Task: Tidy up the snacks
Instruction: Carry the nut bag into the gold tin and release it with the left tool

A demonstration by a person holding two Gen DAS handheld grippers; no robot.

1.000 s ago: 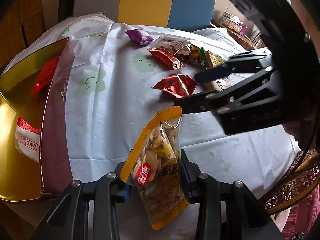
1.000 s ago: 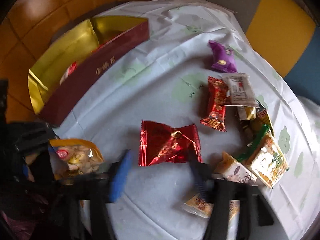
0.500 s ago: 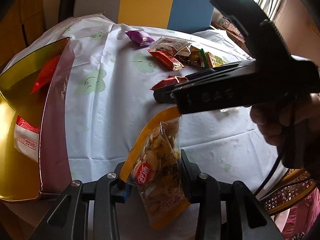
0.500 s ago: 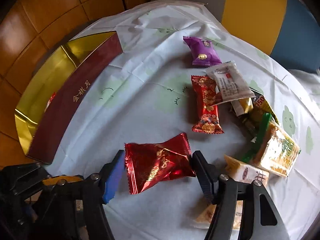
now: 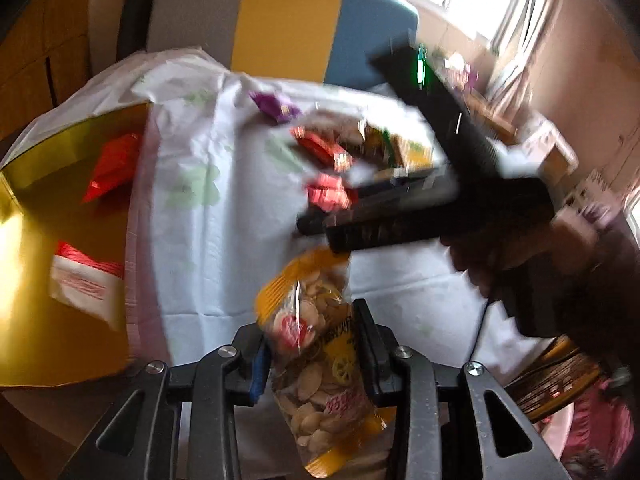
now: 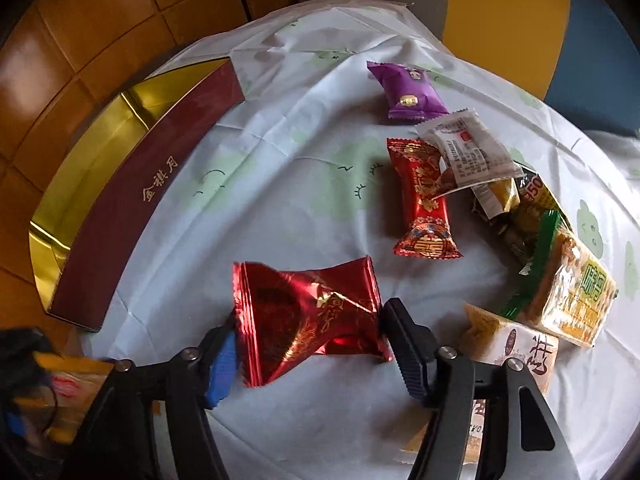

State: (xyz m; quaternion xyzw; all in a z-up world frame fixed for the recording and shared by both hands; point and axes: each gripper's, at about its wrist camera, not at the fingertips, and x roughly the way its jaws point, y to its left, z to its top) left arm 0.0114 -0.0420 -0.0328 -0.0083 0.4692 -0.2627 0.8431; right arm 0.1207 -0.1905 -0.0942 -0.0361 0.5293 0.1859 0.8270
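- Two grippers are seen over the desk (image 6: 288,184), which is draped in a creased pale cloth.
- The left gripper (image 5: 310,354) is clenched on a clear, yellow-edged bag of seeds (image 5: 316,344); its jaws have just been closing further on it. The bag stands upright between the pads, its long axis running away from the gripper.
- The gold-lined box (image 5: 48,208), with dark red walls, lies ahead and to the left of that gripper, the nearer one to it.
- The right gripper (image 6: 310,344) is released; its jaws have just been widening. A crinkled red foil packet (image 6: 312,316) lies on the cloth between the pads, its long axis spanning the gap.
- A glossy, slippery wrapper is judged likely.
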